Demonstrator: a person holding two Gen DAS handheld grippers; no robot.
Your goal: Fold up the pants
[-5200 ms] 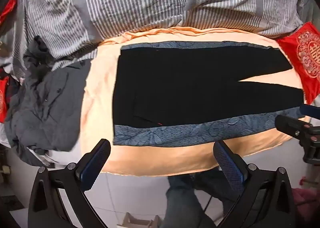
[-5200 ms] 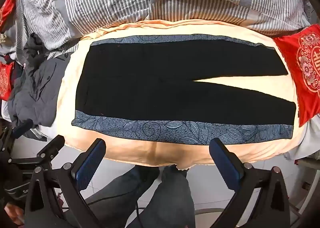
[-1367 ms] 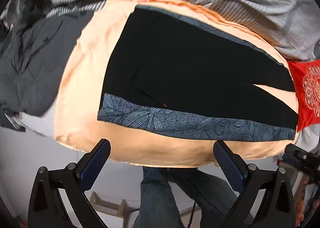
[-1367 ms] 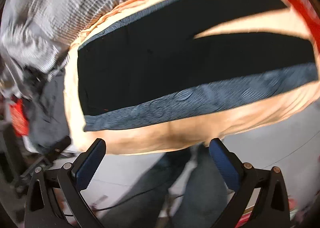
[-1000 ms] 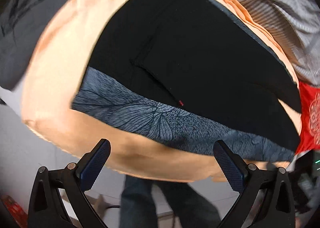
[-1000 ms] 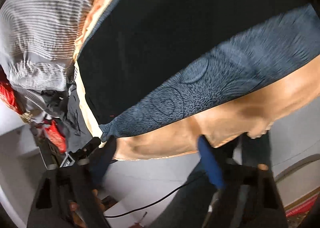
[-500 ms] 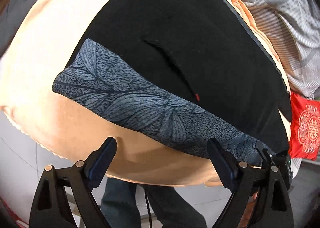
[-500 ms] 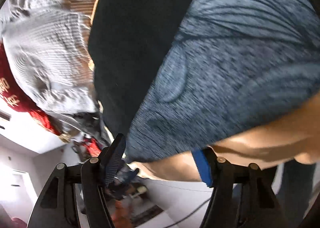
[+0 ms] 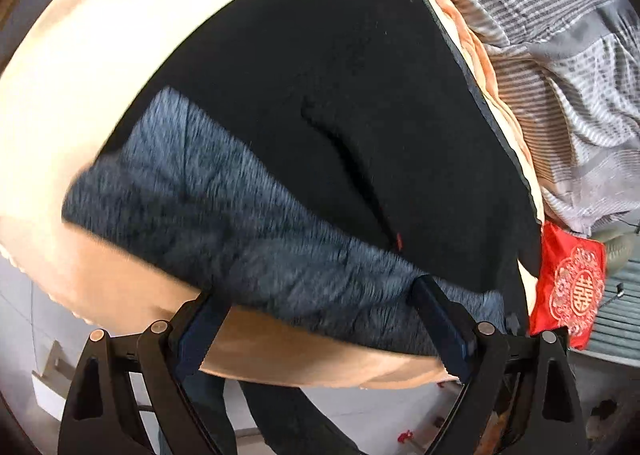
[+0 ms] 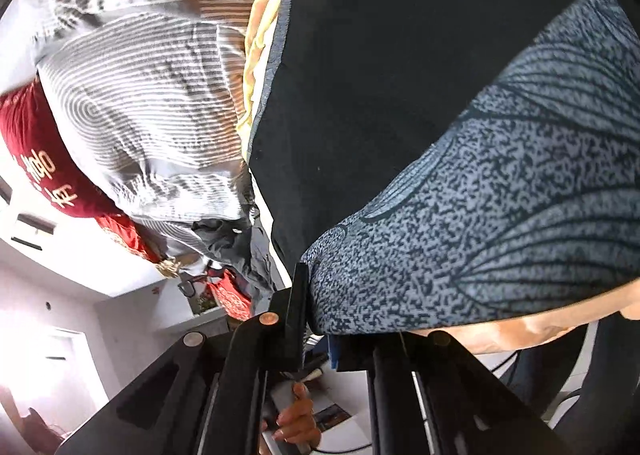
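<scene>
Now we are getting hold of the pants (image 9: 340, 103) so we can fold them. They lie flat on the peach sheet (image 9: 80, 67) at the near side of the bed, with the black part on top and a blue patterned strip (image 9: 224, 215) along the edge closest to us. We go for that strip because it is the edge we can lift and carry over the rest. Our right gripper (image 10: 316, 319) is tipped a little downward at the end of the strip, and its jaws are closing, with the speckled blue cloth (image 10: 500, 215) caught between them. Our left gripper (image 9: 320, 331) points more steeply down at the same strip, farther along. Its fingers (image 9: 436, 319) are spread wide, one on each side of a stretch of the blue edge, and they pinch nothing yet. We think the left one must close on the cloth next, so both ends lift together. A striped quilt (image 9: 560, 35) and a red cushion (image 9: 572, 287) sit farther back on the bed.
</scene>
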